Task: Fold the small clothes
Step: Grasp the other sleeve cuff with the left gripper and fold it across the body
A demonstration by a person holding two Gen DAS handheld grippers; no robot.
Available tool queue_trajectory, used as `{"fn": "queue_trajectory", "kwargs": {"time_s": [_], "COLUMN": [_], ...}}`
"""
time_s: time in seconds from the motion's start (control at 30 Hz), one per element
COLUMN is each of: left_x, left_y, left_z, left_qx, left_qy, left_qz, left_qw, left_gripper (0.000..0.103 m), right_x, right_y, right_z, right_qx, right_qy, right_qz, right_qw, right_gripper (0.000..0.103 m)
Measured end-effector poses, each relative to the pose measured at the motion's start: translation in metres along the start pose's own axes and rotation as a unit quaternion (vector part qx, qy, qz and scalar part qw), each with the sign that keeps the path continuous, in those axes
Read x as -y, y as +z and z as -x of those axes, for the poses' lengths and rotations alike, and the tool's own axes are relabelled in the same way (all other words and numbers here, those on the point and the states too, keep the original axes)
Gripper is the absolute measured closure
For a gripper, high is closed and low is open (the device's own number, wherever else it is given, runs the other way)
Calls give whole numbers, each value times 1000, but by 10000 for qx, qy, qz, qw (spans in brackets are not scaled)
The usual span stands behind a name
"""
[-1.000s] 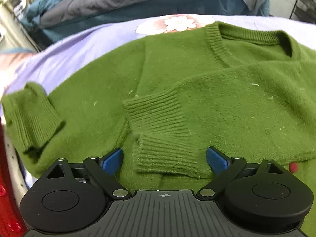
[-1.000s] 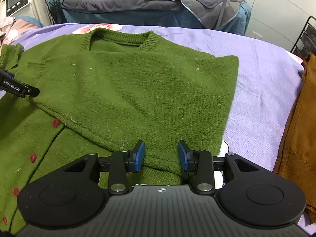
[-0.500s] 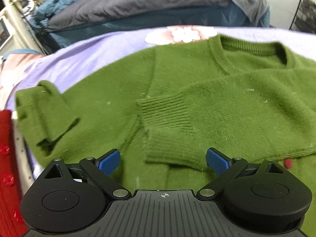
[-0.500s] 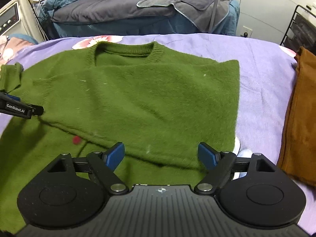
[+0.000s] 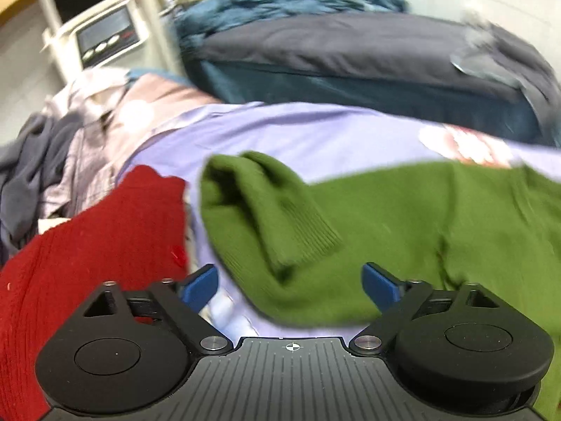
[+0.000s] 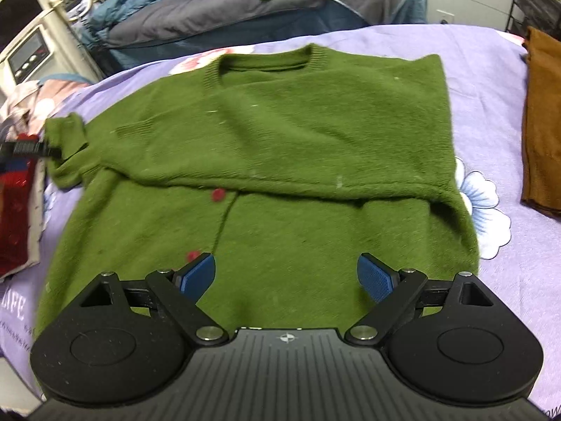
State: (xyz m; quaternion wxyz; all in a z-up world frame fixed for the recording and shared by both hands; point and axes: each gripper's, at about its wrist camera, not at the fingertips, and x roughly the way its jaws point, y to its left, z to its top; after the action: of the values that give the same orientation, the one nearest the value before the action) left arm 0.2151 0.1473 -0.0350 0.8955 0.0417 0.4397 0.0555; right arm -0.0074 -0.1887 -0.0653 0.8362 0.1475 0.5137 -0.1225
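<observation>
A green sweater [image 6: 280, 147] lies flat in the middle of the right wrist picture, on a purple bed sheet [image 6: 491, 70]. Its round neck hole sits near the top of the frame. One sleeve is folded across the chest and makes a long soft ridge from left to right. Two small red buttons [image 6: 218, 194] show on the lower part, left of the middle.

The right gripper [image 6: 285, 277] is at the bottom of that picture. Its blue fingers [image 6: 375, 279] are spread wide and are opening more. Only the flat sweater shows in the gap between them, and they are not pinching it.

In the left wrist picture, which is blurry, the left gripper [image 5: 291, 282] is also at the bottom. Its blue fingers [image 5: 200, 286] are spread wide and let go of everything. The ribbed cuff [image 5: 266, 210] of the other green sleeve lies bunched up in the middle of the frame, just above the gap. The pads do not touch it.

A red knit cloth [image 5: 87, 245] lies at the lower left of that picture, beside the cuff. A pile of pink and grey clothes [image 5: 70, 133] sits at the far left. A dark blue and grey blanket [image 5: 350, 52] lies across the top. A brown cloth [image 6: 541, 122] lies at the right edge of the right wrist picture, apart from the sweater.
</observation>
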Motion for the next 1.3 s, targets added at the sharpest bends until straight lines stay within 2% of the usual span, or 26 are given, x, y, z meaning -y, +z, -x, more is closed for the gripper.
{"fn": "queue_trajectory", "kwargs": {"time_s": [0.17,0.37,0.47,0.5,0.53,0.57,0.6,0.7,0.83,0.97,1.13,1.23,1.3], "left_x": [-17,-12,-16,-17,-17,-18,-19,-23,-33,-31,10,49,85], "left_y": [32,36,35,34,34,34,35,46,82,121,136,125,110], "left_z": [-29,-66,-74,-74,-74,-73,-71,-53,-9,49,114,133,139], "left_qx": [-213,-662,-777,-746,-721,-725,-707,-418,276,869,1403,1340,1234], "left_qy": [48,209,-14,-45,-91,-119,-150,-255,-631,-1235,-2035,-2529,-2753], "left_qz": [407,154,273,270,257,257,286,444,615,879,696,710,560], "left_qw": [9989,9975,9966,9968,9970,9970,9970,9978,9957,9846,9665,9555,9517], "left_gripper": [0,0,16,25,43,48,49,51,53,54,54,54,53], "right_x": [-3,-4,-3,-2,-1,1,3,7,9,9,9,14,19], "right_y": [-3,-15,-21,-23,-24,-25,-26,-25,-23,-21,-21,-21,-21], "right_z": [10,21,26,26,27,27,28,29,30,29,31,35,38], "right_qx": [5,-82,-102,-115,-119,-114,-104,-62,13,63,128,190,205], "right_qy": [68,89,43,26,17,20,15,44,85,175,307,324,314], "right_qz": [-109,-298,-339,-368,-408,-446,-486,-571,-631,-693,-846,-962,-1030], "right_qw": [9999,9995,9994,9993,9991,9989,9988,9983,9980,9974,9959,9947,9940], "right_gripper": [13,13,13,13,13,13,13,13,13,13,13,13,13]}}
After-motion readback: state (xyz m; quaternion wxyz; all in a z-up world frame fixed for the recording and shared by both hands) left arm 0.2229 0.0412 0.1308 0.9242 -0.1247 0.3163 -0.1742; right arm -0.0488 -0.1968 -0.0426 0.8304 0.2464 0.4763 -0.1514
